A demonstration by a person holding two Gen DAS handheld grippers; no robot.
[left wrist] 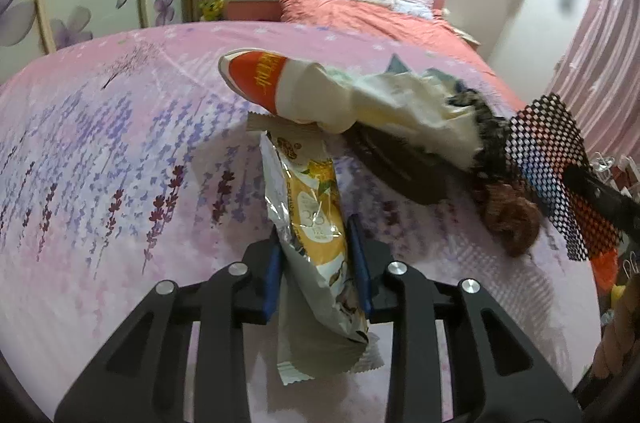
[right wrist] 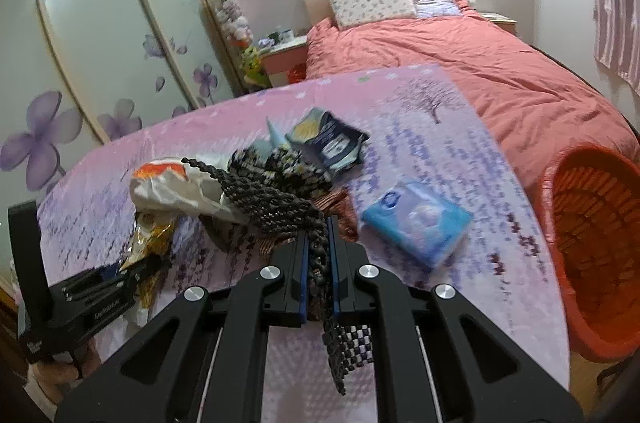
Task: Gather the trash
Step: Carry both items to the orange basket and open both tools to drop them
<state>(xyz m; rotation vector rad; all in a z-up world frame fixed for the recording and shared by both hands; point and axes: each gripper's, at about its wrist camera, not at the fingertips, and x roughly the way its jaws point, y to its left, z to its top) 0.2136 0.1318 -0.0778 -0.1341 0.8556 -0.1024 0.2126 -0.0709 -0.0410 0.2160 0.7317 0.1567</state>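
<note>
The pink cloth [right wrist: 460, 127] has open room at 1 o'clock, past the blue pack [right wrist: 416, 219]. The orange basket [right wrist: 560, 183] blocks the way at 3 o'clock. A pile of wrappers [right wrist: 224, 183] fills the middle, out toward 11 o'clock. In the left view, the cloth is open from 8 to 11 o'clock. The pile crowds 12 to 3 o'clock.
</note>
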